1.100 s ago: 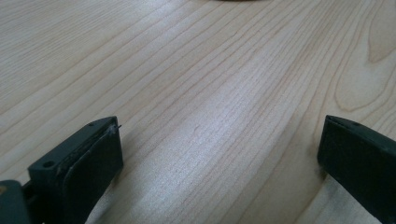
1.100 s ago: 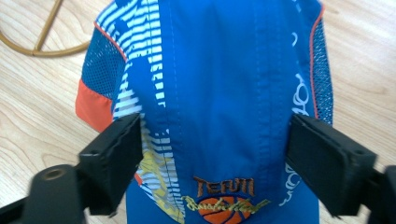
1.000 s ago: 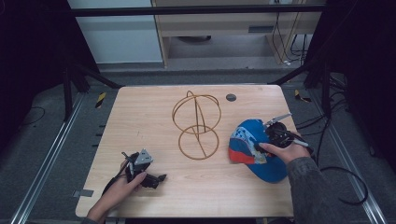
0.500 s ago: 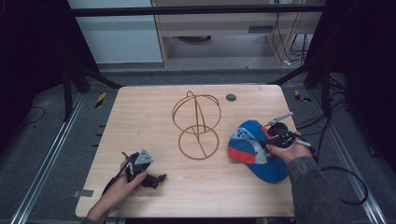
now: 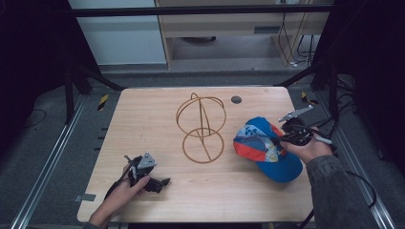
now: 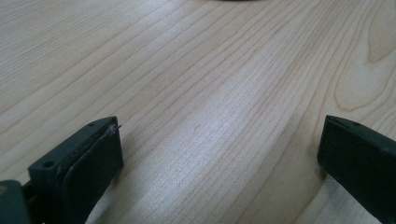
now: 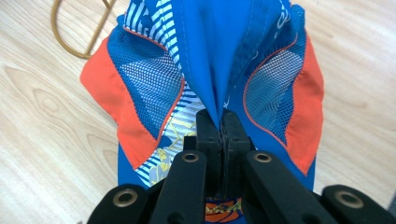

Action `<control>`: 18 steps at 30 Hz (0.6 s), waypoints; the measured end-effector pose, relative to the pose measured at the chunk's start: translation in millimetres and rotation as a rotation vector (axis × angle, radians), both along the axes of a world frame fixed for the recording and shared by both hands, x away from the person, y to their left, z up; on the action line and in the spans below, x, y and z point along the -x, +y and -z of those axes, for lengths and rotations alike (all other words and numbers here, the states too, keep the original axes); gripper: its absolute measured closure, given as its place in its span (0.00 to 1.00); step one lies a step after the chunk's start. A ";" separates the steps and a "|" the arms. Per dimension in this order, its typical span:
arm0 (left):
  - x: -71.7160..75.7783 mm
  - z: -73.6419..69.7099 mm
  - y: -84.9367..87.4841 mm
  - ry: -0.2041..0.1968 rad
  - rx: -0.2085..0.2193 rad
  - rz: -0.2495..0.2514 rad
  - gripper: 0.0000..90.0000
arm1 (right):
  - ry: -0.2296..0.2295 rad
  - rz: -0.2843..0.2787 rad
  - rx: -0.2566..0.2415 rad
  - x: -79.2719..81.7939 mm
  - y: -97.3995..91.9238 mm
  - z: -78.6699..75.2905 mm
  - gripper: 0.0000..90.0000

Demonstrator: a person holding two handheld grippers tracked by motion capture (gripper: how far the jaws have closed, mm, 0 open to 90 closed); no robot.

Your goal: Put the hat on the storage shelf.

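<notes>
A blue cap with orange and striped panels lies at the right of the wooden table. My right gripper is shut on a pinched fold of the cap's blue crown, with the jaws pressed together around the fabric. A gold wire stand made of rings stands at the table's middle. Low at the front left, my left gripper rests near the table surface with its jaws wide apart and nothing between them; bare wood lies ahead of it.
A small dark round disc sits near the table's far edge. Part of the wire stand's ring lies beyond the cap in the right gripper view. Cables trail off the table's right side.
The right hand has shifted slightly on the cap, gathering its crown. The left gripper has stayed where it was.
</notes>
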State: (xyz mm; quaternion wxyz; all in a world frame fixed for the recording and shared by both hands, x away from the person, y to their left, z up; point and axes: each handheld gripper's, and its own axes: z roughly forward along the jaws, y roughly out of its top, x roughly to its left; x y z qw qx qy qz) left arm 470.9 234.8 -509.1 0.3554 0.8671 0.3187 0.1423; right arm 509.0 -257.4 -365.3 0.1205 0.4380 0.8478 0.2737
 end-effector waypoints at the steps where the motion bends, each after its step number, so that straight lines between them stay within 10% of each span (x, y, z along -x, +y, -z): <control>1: 0.0 -0.1 0.1 0.001 -0.001 0.000 0.00 | -0.007 -0.002 0.002 0.8 0.5 -4.2 0.99; 18: 0.0 0.1 -0.1 -0.002 0.003 -0.002 0.00 | -0.097 -0.045 -0.004 20.9 -5.9 -61.7 0.99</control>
